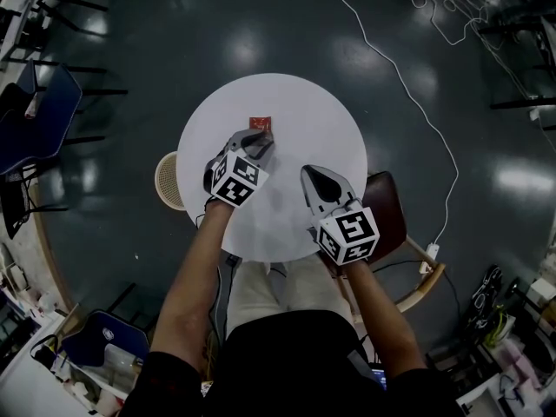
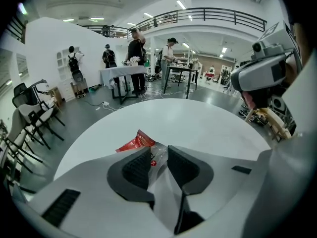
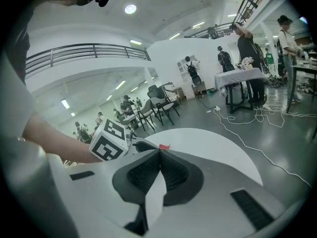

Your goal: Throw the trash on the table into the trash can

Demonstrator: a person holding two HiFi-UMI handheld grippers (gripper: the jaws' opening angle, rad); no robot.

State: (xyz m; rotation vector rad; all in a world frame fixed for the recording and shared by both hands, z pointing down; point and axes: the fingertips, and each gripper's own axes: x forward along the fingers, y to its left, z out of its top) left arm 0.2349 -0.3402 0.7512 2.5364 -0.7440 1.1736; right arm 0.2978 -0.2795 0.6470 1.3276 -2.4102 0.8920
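A red snack wrapper (image 1: 260, 123) lies on the far part of the round white table (image 1: 321, 120). My left gripper (image 1: 258, 142) reaches it from the near side. In the left gripper view the wrapper (image 2: 136, 142) has its clear crumpled end between the dark pads (image 2: 134, 170), and the left gripper (image 2: 159, 152) is shut on it. My right gripper (image 1: 310, 174) hovers over the table's middle right, apart from the wrapper. Seen in the right gripper view, the right gripper (image 3: 160, 150) has its pads together with nothing between them, and the wrapper (image 3: 164, 146) is a small red bit beyond.
A round beige mesh bin (image 1: 168, 181) stands on the floor at the table's left edge. A brown chair (image 1: 387, 211) sits at the table's right. A white cable (image 1: 417, 102) runs across the dark floor. Blue chairs (image 1: 39, 115) stand far left.
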